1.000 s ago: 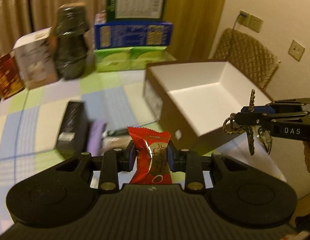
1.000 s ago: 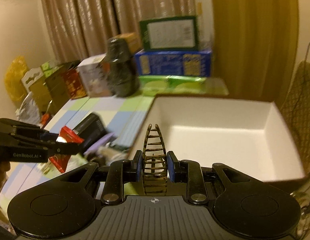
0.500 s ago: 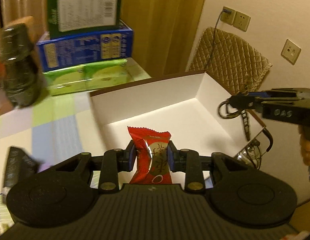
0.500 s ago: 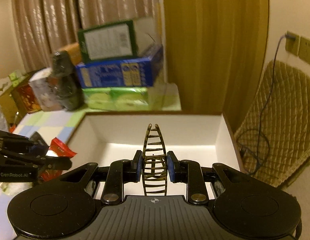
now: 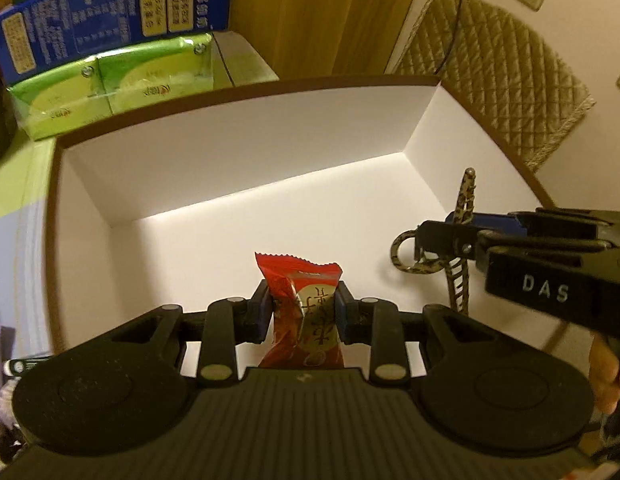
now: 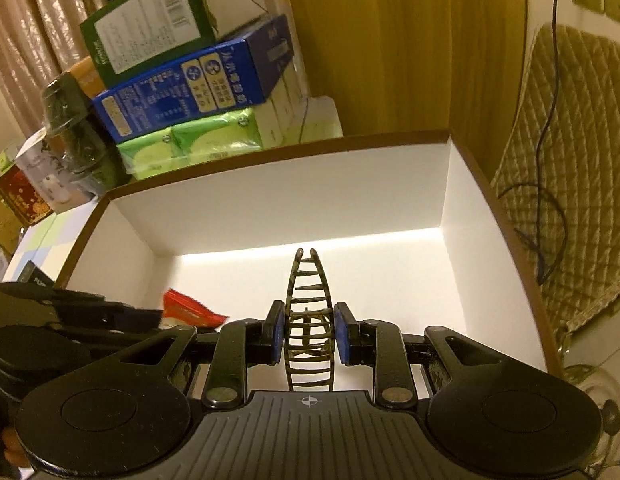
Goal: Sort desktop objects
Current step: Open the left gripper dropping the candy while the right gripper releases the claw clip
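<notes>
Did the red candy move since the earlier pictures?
Yes. The left gripper, shut on the red candy, carried it from above the checkered table toward and over the white box. Now the box floor lies behind it.

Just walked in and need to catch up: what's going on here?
A person is sorting desk items with two handheld grippers. The left gripper is shut on a red candy packet, the right gripper on a leopard-print hair claw clip. Both hang over the open white box, which looks empty; nothing has been released.

Home: curtains (image 6: 38, 40), quilted chair (image 5: 505, 80)
</notes>
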The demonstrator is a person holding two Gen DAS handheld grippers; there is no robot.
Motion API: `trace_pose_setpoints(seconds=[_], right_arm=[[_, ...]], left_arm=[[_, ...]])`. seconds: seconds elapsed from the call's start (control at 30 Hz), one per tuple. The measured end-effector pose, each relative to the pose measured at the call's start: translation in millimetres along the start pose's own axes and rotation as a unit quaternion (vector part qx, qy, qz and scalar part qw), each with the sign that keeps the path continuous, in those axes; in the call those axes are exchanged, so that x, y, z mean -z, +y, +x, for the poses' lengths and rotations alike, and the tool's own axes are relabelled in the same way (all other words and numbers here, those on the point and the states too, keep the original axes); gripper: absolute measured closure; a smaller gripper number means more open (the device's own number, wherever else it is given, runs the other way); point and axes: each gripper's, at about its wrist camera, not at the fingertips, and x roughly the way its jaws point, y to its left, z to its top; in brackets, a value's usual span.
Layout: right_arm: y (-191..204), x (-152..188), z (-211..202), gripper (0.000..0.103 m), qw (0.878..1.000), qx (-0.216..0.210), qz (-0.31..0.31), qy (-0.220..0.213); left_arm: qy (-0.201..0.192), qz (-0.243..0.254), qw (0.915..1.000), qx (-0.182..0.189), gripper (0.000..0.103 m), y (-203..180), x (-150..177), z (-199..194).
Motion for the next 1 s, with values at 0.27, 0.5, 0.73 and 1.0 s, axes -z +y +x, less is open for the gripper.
trace_pose_setpoints(seconds=[0.27, 0.5, 0.73, 1.0], right_arm=[[-9, -8, 21, 0.08, 1.0, -0.007, 0.0, 0.018], [-4, -14, 28, 0.08, 1.0, -0.012, -0.002, 0.028], [-1, -16, 32, 0.08, 0.999, -0.012, -0.006, 0.031], [3, -20, 34, 0.08, 1.0, -0.013, -0.008, 0.02]], left_arm=[[0.027, -0.012, 0.9996, -0.001, 0.076, -11, -10, 28], [0.027, -0.002, 0.9995, -0.016, 0.074, -16, -14, 29], [0.024, 0.002, 0.9993, -0.029, 0.058, -15, -14, 26], [0.021, -0.001, 0.999, -0.039, 0.05, -8, -12, 18]])
